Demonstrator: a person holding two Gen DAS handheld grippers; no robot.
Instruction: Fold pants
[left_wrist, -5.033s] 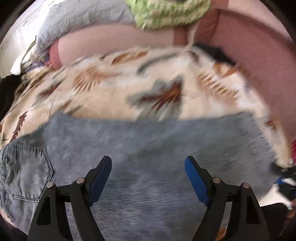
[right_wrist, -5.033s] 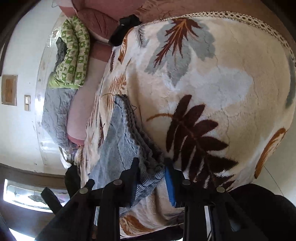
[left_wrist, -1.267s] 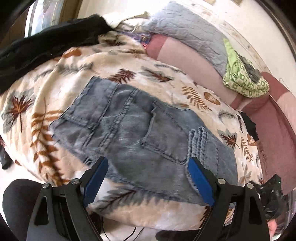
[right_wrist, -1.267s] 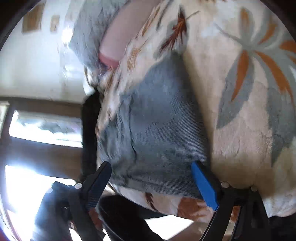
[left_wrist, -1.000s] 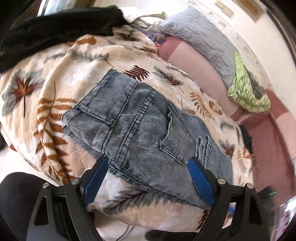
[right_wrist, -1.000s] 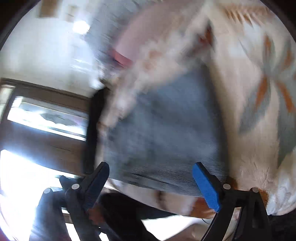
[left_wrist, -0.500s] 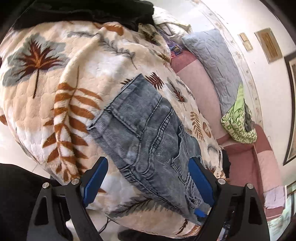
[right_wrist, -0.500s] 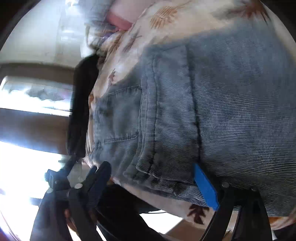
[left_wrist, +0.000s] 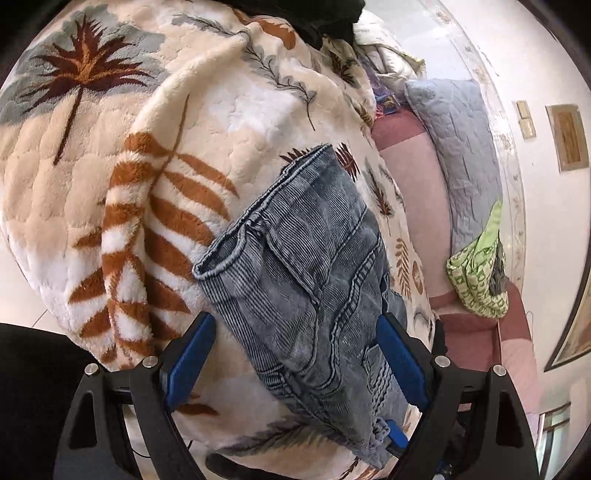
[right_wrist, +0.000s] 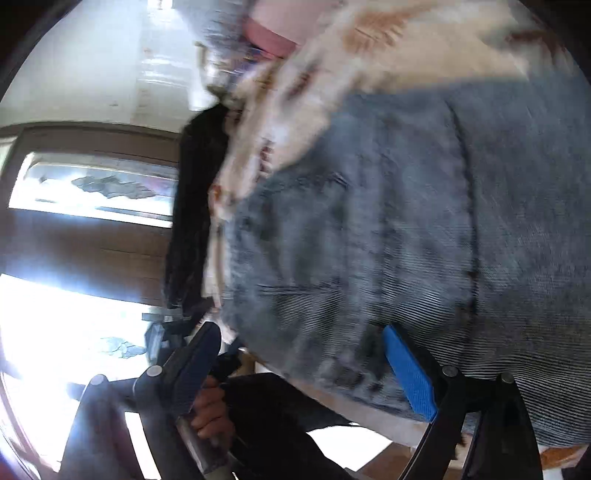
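We see our right gripper (right_wrist: 301, 363) spread wide over blurred, folded denim pants (right_wrist: 399, 229) on a leaf-print blanket (right_wrist: 388, 51); bright windows (right_wrist: 92, 192) glare at left.

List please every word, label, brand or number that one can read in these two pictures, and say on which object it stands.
None can be read.
Folded jeans: no tag or brand patch shows.
Green patterned cloth: its marks are too small to tell if they are letters.
Wall frames: too small to read.
Right wrist view: too blurred for any text.
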